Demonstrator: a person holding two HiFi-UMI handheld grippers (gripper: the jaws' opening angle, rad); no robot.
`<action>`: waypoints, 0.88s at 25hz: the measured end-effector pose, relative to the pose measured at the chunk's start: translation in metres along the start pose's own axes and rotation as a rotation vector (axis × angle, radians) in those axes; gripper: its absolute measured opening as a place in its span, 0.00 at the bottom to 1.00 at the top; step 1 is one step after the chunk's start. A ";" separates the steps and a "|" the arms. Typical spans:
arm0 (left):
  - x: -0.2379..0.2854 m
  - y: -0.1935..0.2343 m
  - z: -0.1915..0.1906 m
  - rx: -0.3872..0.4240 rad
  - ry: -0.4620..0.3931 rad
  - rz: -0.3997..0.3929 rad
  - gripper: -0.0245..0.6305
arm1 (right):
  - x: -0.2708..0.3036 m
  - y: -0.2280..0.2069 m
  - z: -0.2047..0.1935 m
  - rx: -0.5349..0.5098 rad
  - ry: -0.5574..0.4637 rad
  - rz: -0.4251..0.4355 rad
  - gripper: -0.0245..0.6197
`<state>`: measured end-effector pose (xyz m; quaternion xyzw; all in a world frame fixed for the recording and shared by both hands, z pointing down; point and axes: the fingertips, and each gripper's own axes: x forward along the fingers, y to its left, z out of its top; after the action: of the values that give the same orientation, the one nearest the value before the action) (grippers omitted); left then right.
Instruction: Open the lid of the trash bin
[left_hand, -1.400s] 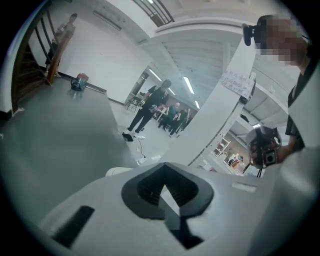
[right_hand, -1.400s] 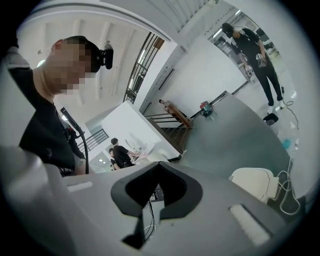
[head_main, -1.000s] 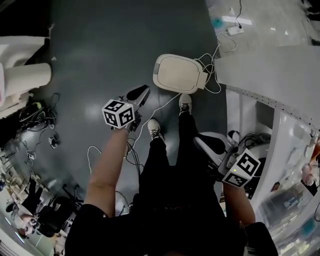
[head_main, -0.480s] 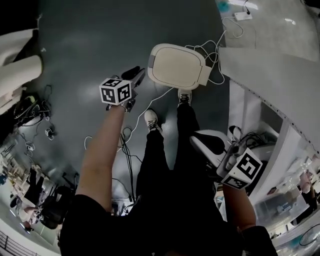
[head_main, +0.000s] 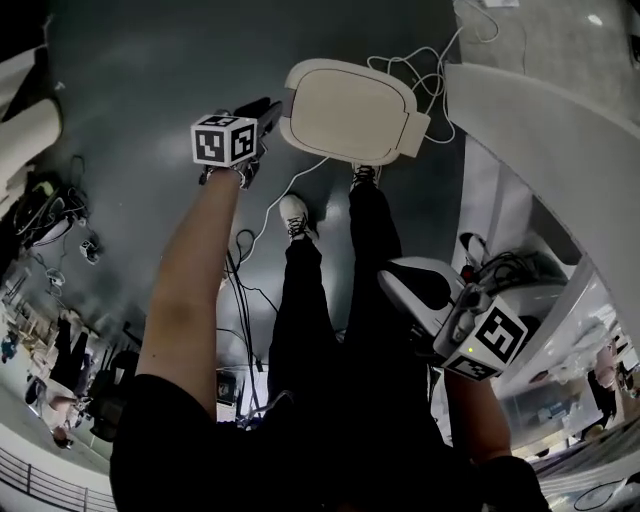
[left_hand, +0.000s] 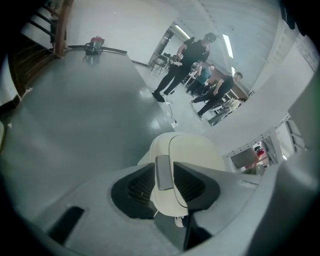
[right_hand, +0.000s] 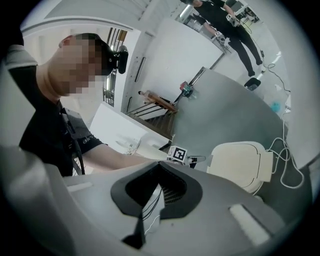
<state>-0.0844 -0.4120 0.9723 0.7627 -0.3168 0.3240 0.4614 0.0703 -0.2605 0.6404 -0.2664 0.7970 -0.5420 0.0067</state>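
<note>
No legible writing in any view.
The only printed marks are black-and-white square marker patterns on the cube (head_main: 224, 140) of the left gripper (head_main: 268, 108) and the cube (head_main: 492, 340) of the right gripper (head_main: 405, 285); they spell nothing.

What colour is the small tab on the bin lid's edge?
Grey tab on a cream lid; it shows best in the left gripper view.

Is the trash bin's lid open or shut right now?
Shut. The cream lid lies flat and covers the whole top; no view shows a gap or any of the inside.
</note>
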 end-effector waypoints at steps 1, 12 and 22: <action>0.006 0.004 -0.002 0.008 0.015 0.005 0.22 | 0.002 -0.003 -0.001 0.012 0.000 0.001 0.05; 0.030 0.025 -0.009 0.075 0.140 0.021 0.29 | 0.017 -0.017 -0.003 0.051 0.013 0.006 0.05; 0.035 0.033 -0.012 0.025 0.141 -0.020 0.30 | 0.043 0.007 -0.023 -0.012 0.069 0.103 0.05</action>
<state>-0.0919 -0.4197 1.0205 0.7468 -0.2719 0.3762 0.4763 0.0239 -0.2576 0.6558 -0.2061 0.8128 -0.5449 0.0054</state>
